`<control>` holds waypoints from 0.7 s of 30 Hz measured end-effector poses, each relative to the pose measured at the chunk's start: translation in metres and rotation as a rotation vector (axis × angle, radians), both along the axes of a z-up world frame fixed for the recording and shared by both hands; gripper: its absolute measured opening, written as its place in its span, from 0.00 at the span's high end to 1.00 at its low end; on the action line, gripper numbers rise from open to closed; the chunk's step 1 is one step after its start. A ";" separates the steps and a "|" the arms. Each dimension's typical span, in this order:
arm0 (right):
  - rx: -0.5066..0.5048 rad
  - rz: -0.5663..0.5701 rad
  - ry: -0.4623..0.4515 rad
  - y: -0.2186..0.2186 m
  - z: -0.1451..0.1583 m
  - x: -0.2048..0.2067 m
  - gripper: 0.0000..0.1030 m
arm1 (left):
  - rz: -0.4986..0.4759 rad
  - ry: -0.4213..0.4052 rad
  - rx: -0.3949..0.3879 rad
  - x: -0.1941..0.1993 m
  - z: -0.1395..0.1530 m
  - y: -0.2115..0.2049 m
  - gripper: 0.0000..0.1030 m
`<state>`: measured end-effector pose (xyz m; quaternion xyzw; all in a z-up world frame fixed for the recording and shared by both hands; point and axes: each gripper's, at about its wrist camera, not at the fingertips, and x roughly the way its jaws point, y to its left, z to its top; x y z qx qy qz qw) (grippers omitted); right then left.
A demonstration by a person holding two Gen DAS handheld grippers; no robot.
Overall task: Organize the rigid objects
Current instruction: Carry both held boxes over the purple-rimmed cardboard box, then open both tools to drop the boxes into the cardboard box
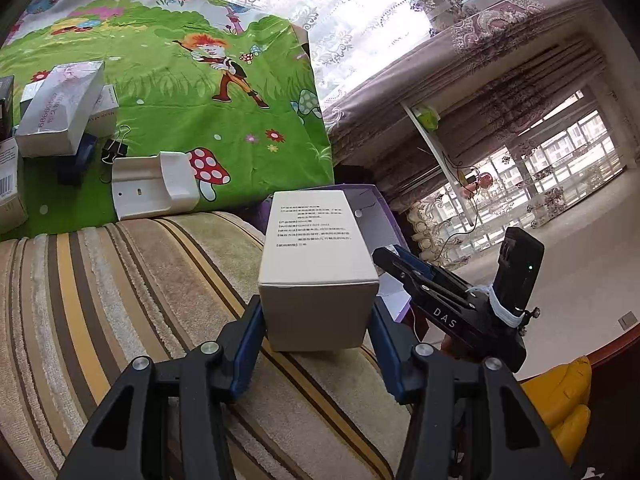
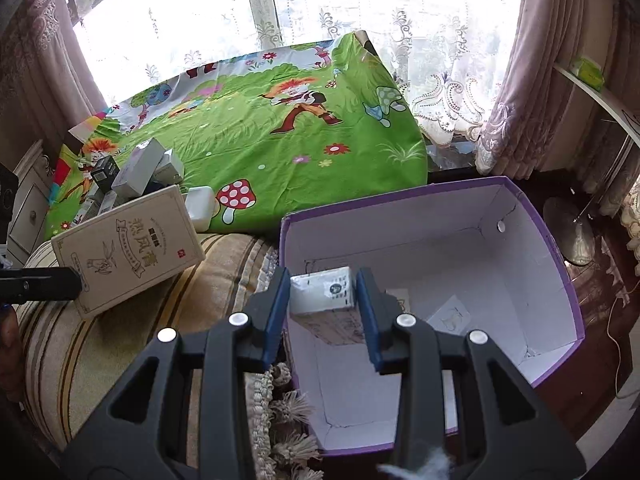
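Note:
My left gripper [image 1: 318, 320] is shut on a beige carton [image 1: 320, 264] with printed text, held above the striped cushion; the same carton shows in the right wrist view [image 2: 128, 248]. My right gripper [image 2: 323, 300] is shut on a small white box [image 2: 323, 290] and holds it inside the open purple storage box [image 2: 560, 264], near its left wall. The purple box's edge shows behind the carton in the left wrist view [image 1: 376, 200]. The right gripper's body [image 1: 452, 304] shows to the right of the carton.
A pile of small boxes [image 1: 60, 108] [image 2: 136, 176], a binder clip [image 1: 116, 148] and a white plastic holder [image 1: 156, 184] lie on the green cartoon sheet [image 2: 280, 148]. A striped cushion [image 1: 120, 300] lies in front. A yellow object [image 1: 568, 392] is at lower right.

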<state>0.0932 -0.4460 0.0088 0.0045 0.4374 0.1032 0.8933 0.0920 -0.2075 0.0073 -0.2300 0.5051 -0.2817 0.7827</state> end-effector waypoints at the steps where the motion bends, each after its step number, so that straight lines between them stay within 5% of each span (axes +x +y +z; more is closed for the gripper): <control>1: -0.010 -0.011 0.001 -0.002 -0.002 -0.001 0.62 | -0.014 0.001 0.014 0.003 -0.001 -0.008 0.50; 13: -0.044 -0.061 0.034 -0.011 -0.018 -0.003 0.62 | -0.121 0.039 0.100 0.023 -0.015 -0.066 0.45; 15: -0.039 -0.065 0.038 -0.011 -0.019 -0.003 0.55 | -0.124 0.039 0.092 0.022 -0.014 -0.065 0.42; 17: -0.034 -0.068 0.034 -0.011 -0.019 -0.003 0.36 | -0.127 0.042 0.087 0.022 -0.013 -0.065 0.40; 21: -0.030 -0.076 0.020 -0.012 -0.016 -0.004 0.27 | -0.143 0.009 0.132 0.018 -0.007 -0.071 0.32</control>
